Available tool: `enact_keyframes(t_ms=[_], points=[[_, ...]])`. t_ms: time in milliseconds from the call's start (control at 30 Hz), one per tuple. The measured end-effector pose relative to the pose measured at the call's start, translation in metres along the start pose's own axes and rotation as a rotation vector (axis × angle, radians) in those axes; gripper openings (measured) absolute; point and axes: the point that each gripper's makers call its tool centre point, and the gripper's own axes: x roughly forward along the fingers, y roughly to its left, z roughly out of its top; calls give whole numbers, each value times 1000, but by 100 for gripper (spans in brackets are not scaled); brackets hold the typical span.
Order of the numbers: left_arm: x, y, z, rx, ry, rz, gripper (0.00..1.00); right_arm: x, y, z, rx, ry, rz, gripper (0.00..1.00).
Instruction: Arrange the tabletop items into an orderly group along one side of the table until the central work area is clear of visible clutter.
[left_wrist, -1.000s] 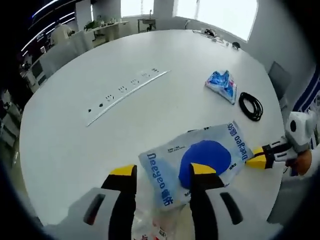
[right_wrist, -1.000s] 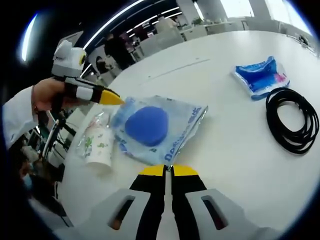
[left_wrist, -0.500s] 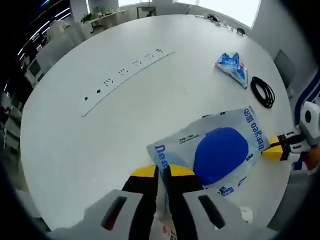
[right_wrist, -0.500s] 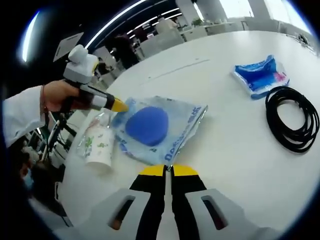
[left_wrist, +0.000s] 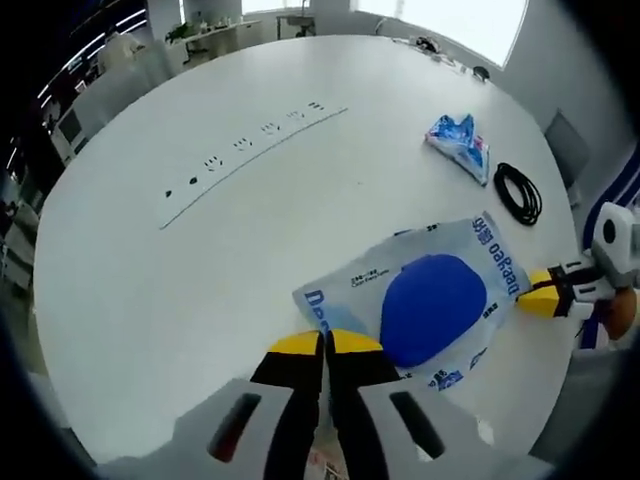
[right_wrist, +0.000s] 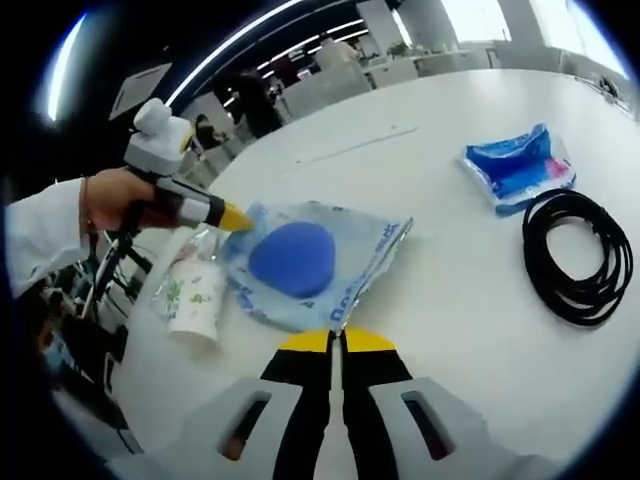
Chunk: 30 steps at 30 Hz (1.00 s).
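A pale blue Deeyeo pack (left_wrist: 430, 305) with a round dark-blue patch lies flat on the white table (left_wrist: 180, 270). My left gripper (left_wrist: 323, 340) is shut on the pack's corner by the letter D. From the right gripper view the left gripper (right_wrist: 235, 216) pinches the pack (right_wrist: 300, 262) at its far-left corner. My right gripper (right_wrist: 335, 337) is shut, and the pack's near edge runs into its tips. Its yellow tip (left_wrist: 535, 302) meets the pack's opposite corner.
A blue wipes packet (left_wrist: 458, 145) (right_wrist: 520, 165) and a black cable coil (left_wrist: 520, 193) (right_wrist: 575, 255) lie further along the table. A plastic-wrapped bottle (right_wrist: 195, 295) lies beside the pack. A socket strip (left_wrist: 255, 165) crosses the middle of the table. Desks and chairs stand beyond the rim.
My left gripper went from open astride the pack's edge to shut on its corner. The right gripper stayed shut at the opposite edge. Both views shifted a little.
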Motion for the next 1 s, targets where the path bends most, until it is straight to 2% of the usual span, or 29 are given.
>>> enact_keyframes(t_ms=[400,733,1000], points=[[-13,-3,18,-29,-80,6,0,-9,-10,33,-56,-52,-10,0],[-28,-11,31,-69,-148,5,0,-16,-27,66,-121,-95,-33,0],[-30,-19,36,-90,-175,3,0,-18,-40,89,-162,-114,-46,0]])
